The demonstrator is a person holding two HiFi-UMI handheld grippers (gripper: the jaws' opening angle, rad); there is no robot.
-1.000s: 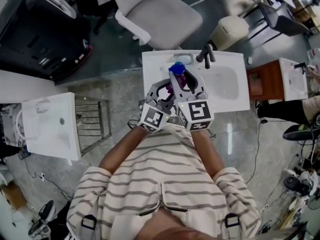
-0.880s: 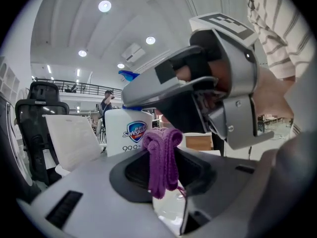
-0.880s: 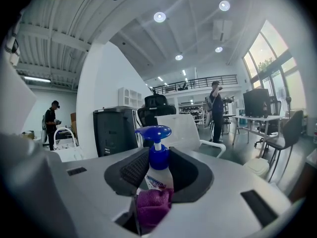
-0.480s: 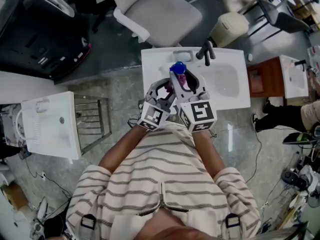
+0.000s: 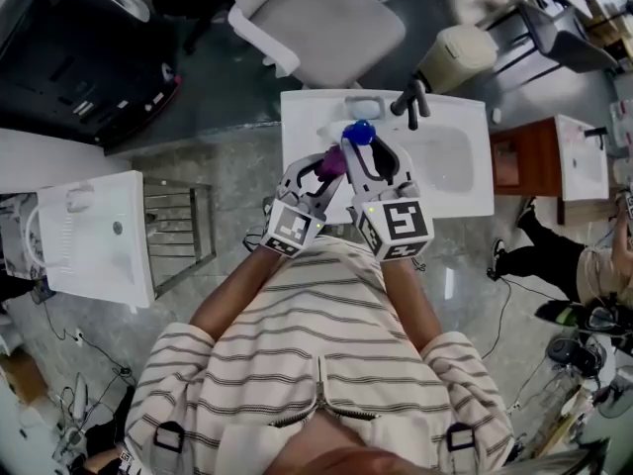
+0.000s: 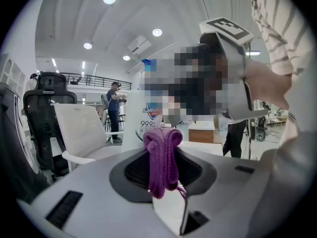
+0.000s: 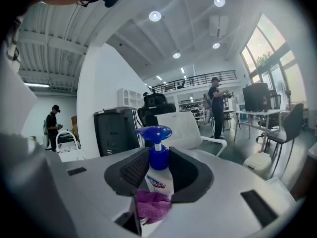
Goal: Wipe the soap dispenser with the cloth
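Beside soap dispenser (image 5: 358, 135), cloth (image 6: 162, 157) in left gripper (image 5: 327, 170) now lower

The purple cloth (image 6: 161, 157) is looking soft and fuzzy, like knitted wool. The soap dispenser (image 7: 158, 175) is looking like smooth white plastic, and its blue pump (image 7: 154, 132) is shining a bit. The left gripper (image 6: 162, 148) and the right gripper (image 7: 157, 157) are showing grey shells of smooth, dull plastic. The right one's black pads (image 7: 132, 169) are looking rough, with tiny ribs. The white sink (image 5: 455, 181) is gleaming, smooth and glossy. The floor (image 5: 227, 191) is shining like polished stone. The chair seat (image 5: 326, 23) is looking like dull woven fabric.
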